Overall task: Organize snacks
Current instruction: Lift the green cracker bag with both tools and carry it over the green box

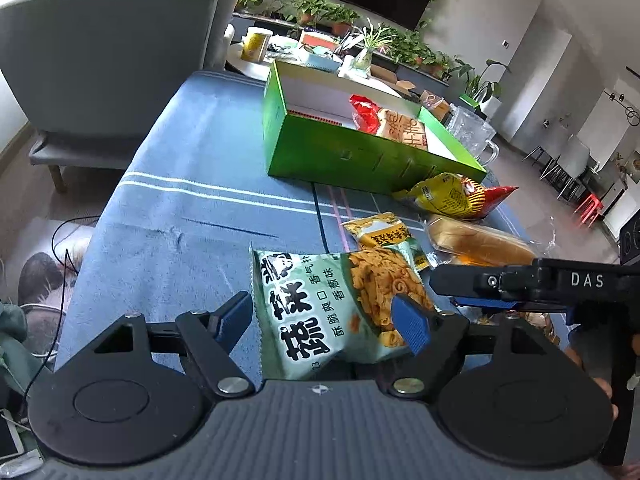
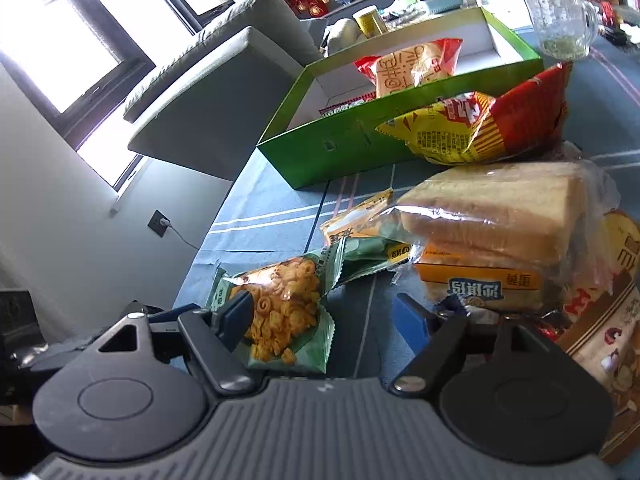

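Note:
A pale green snack bag (image 1: 332,304) lies on the blue tablecloth between the open fingers of my left gripper (image 1: 324,320), not pinched. It also shows in the right wrist view (image 2: 280,312), beside my open, empty right gripper (image 2: 324,320). The right gripper's body (image 1: 532,284) reaches in from the right in the left wrist view. A green box (image 1: 360,160) (image 2: 340,148) stands further back and holds a red and cream snack bag (image 1: 396,120) (image 2: 412,66). A yellow-red bag (image 1: 452,196) (image 2: 480,128), a small orange packet (image 1: 380,232) (image 2: 360,220) and a bagged bread loaf (image 1: 476,240) (image 2: 500,224) lie on the cloth.
A glass mug (image 1: 472,132) (image 2: 560,16) stands right of the box. A grey sofa (image 1: 100,52) (image 2: 224,92) is beyond the table's left edge. A second table with a yellow can (image 1: 254,44) and plants lies behind. More snack packs (image 2: 608,320) lie at right.

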Demonstrator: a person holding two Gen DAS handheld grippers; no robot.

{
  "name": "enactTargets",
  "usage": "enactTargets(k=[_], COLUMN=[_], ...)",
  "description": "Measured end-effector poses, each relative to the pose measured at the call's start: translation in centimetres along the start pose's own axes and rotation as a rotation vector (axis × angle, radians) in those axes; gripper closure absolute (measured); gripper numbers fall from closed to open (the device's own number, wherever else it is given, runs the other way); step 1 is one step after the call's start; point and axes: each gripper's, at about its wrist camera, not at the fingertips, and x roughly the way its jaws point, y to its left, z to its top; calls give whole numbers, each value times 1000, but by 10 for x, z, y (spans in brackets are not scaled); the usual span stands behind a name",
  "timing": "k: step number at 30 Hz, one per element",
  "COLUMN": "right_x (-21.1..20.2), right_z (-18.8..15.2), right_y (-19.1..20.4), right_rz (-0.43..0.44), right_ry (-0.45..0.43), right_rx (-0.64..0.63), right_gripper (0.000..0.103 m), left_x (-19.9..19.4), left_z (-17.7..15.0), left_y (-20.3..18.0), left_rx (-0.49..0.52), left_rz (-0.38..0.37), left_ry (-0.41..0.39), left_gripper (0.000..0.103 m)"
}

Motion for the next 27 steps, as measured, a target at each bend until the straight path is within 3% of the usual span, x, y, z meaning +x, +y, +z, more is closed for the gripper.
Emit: enactTargets(k=[11,18,20,27], right_x=[14,31,33,30], right_z=[6,4,4,1], right_y=[15,20,20,23], right_rz=[-9,-1,-2,-4], right_ry=[11,47,51,57], right_rx=[-20,-13,-5,-25], right_gripper=[2,5,11,14], left_x=[4,14,12,5], left_z=[2,-2,-2,-4], left_y=[13,14,11,1], left_rx=[-44,-38,-22,29], left_rz=[2,-38,-36,-15], left_ry=[-14,-13,-16,-34], left_gripper=[30,51,52,55])
